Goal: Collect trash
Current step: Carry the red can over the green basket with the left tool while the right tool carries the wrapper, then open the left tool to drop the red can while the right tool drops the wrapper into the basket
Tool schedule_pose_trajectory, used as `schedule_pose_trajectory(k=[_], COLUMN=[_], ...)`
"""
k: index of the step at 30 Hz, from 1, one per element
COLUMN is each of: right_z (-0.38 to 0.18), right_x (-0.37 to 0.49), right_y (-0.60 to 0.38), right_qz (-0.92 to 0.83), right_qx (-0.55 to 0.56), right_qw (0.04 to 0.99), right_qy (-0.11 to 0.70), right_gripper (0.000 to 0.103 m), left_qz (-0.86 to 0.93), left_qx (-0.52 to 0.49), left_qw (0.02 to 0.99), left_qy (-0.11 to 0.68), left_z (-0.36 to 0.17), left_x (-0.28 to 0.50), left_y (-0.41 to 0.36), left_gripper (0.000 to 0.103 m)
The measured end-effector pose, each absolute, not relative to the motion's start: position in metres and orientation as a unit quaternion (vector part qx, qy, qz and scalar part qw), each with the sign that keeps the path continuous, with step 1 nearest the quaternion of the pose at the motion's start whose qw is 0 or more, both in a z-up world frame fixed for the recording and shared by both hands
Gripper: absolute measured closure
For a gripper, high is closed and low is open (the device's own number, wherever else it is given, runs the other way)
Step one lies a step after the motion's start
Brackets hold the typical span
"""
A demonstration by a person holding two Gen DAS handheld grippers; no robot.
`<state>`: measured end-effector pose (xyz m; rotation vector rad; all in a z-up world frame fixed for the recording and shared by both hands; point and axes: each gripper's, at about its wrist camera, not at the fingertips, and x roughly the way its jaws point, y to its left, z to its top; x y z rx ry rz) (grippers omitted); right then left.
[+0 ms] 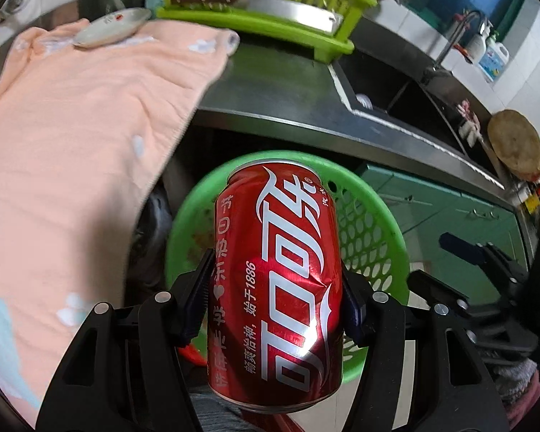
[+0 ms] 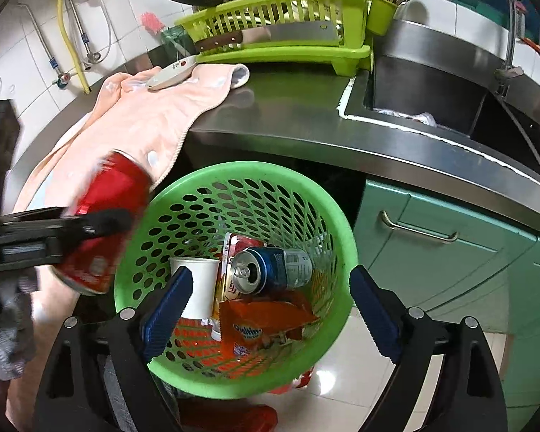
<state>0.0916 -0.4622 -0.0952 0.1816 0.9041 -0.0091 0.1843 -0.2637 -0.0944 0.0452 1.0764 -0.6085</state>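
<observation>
Over the green basket, which stood on the floor below the edge of the steel tabletop, I held both tools. My left hand-held gripper pinched a dented red cola can by its sides, both pads pressed against the can wall, the can hanging above the near rim of the basket. From the right wrist view that same can appeared blurred at the basket's left side, just outside the rim. My right hand-held gripper was spread wide with nothing between its fingers, pointing down into the basket. Inside lay a blue can on its side, a white paper cup and an orange wrapper. On the tabletop a peach towel draped over the edge, with a small dish on it, beside a lime dish rack carrying a cleaver. The sink sat to the right.
</observation>
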Motion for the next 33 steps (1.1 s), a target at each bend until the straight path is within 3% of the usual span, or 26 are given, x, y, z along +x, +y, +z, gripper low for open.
schedule_pose_trajectory(k=[10,26,28,29,33], right_z=[-0.099,-0.094,-0.091,-0.090,-0.086], right_x=[0.077,0.062,0.061,0.060,0.056], right_y=[-0.469,-0.458,-0.456,-0.454,-0.450], right_qz=[-0.006,-0.012,-0.015,-0.013,-0.012], right_qx=[0.099,0.092,0.090,0.091,0.097], right_qw=[0.897,0.902,0.904,0.905,0.907], right_qy=[0.431,0.421,0.417,0.415,0.410], right_gripper=[0.017,0.015,0.014,0.014,0.013], left_qz=[-0.285,-0.295,-0.294,-0.295,-0.298], left_qx=[0.023,0.020,0.019,0.016,0.019], left_qw=[0.797,0.797,0.798,0.800,0.804], left_qy=[0.532,0.527,0.526,0.522,0.514], left_z=[-0.129,-0.126,-0.124,-0.122,-0.116], left_x=[0.191,0.185,0.184,0.183,0.180], left_y=[-0.288,-0.287,-0.285,-0.283,-0.280], left_gripper=[0.043,0.041,0.037,0.030,0.029])
